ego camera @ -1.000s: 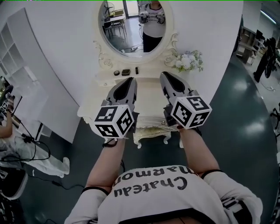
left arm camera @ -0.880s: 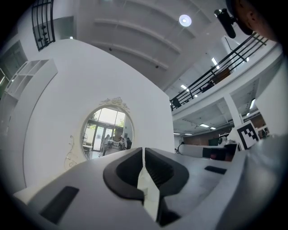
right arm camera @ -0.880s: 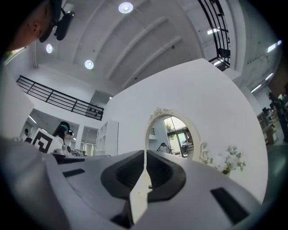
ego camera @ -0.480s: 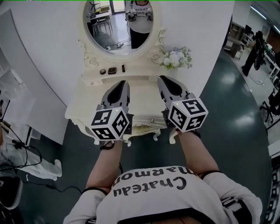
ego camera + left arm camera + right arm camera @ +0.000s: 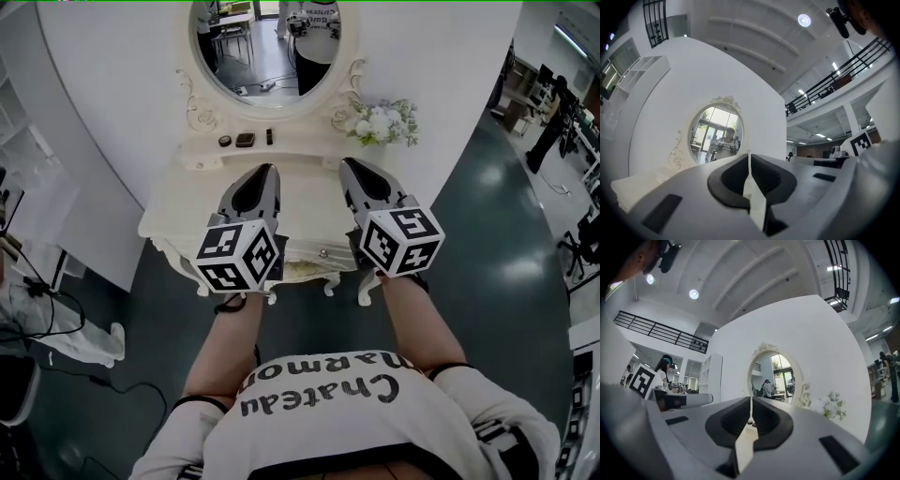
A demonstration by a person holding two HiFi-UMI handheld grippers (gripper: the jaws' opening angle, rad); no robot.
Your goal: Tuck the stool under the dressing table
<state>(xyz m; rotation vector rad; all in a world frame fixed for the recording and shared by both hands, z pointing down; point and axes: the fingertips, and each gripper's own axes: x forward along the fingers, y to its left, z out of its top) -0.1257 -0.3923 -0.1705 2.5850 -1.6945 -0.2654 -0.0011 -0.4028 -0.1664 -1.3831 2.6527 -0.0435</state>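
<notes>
Cream-white carved wood: dressing-table surface (image 5: 309,202), set against a curved white wall panel (image 5: 122,84). Above it, an oval mirror (image 5: 267,47) in a scrolled frame, reflecting a room and a standing person. On the raised back ledge, three small dark items (image 5: 245,140) in a row. At the ledge's right end, a spray of white flowers (image 5: 380,122).

Stool (image 5: 305,274) tucked beneath the front edge of the surface. Only its pale near rim and short curved legs in sight, low between the two marker cubes, on the dark green-grey floor (image 5: 487,244). Just above that rim, a drawer front with a small knob (image 5: 323,251).

Left tongs (image 5: 263,169) over the left half of the surface, tips toward the mirror. Closed; in the left gripper view, black pads (image 5: 729,183) pressed together with only a thin seam between. Left marker cube (image 5: 237,255) at the rear, over the front left corner of the surface.

Right tongs (image 5: 350,162) over the right half, near the left pair and roughly parallel. Also closed; in the right gripper view, black pads (image 5: 729,423) meeting along a narrow line, mirror and flowers beyond the tips. Right marker cube (image 5: 401,241) at the rear.

Nothing gripped by either pair. Contact with the surface not readable from above. One bare forearm behind each cube, white sleeves at the frame's bottom.
</notes>
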